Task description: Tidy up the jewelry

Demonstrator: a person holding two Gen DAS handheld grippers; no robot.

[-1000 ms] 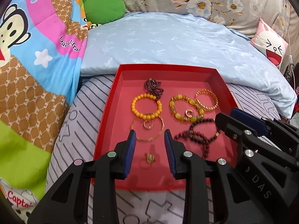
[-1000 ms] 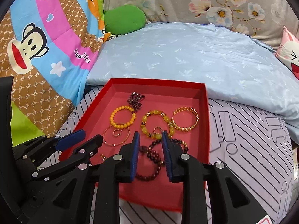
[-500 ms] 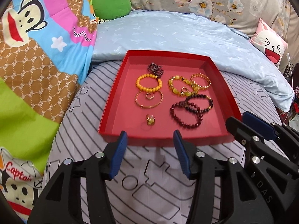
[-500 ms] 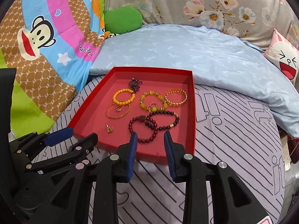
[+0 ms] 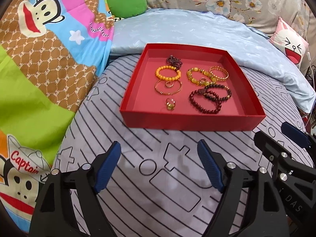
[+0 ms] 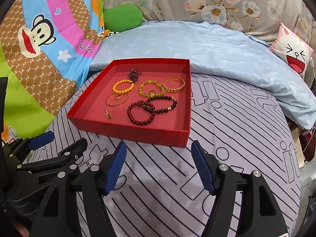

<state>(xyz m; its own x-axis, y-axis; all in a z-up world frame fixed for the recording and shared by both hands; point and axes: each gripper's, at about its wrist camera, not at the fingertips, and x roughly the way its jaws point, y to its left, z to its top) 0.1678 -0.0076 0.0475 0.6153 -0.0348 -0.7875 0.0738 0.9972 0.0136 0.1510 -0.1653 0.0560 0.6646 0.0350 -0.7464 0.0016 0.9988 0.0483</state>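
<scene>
A shallow red tray [image 5: 189, 121] [image 6: 128, 130] lies on the striped bedsheet and holds several pieces of jewelry. Inside are an orange bead bracelet [image 5: 167, 73] [image 6: 122, 86], a thin gold bangle [image 5: 167, 87], a gold ring [image 5: 170, 104] [image 6: 108, 114], a yellow bead bracelet [image 5: 198, 77], a gold chain bracelet [image 5: 219, 73] [image 6: 174, 85], two dark red bead bracelets [image 5: 209, 97] [image 6: 146, 110] and a dark necklace [image 5: 173, 60]. My left gripper [image 5: 159, 164] hangs over the sheet in front of the tray, jaws opening, nothing between them. My right gripper [image 6: 159, 163] is likewise in front of the tray, jaws opening and empty.
A pale blue quilt [image 5: 197, 33] lies right behind the tray. A cartoon monkey blanket [image 5: 39, 49] is heaped on the left, with a green cushion [image 5: 126, 3] and a floral pillow [image 6: 217, 2] at the back. A pink-and-white plush pillow [image 5: 292, 43] sits far right.
Both grippers have drawn back from over the tray to the sheet in front of it, and both sets of jaws have spread much wider. The jewelry lies as before.
</scene>
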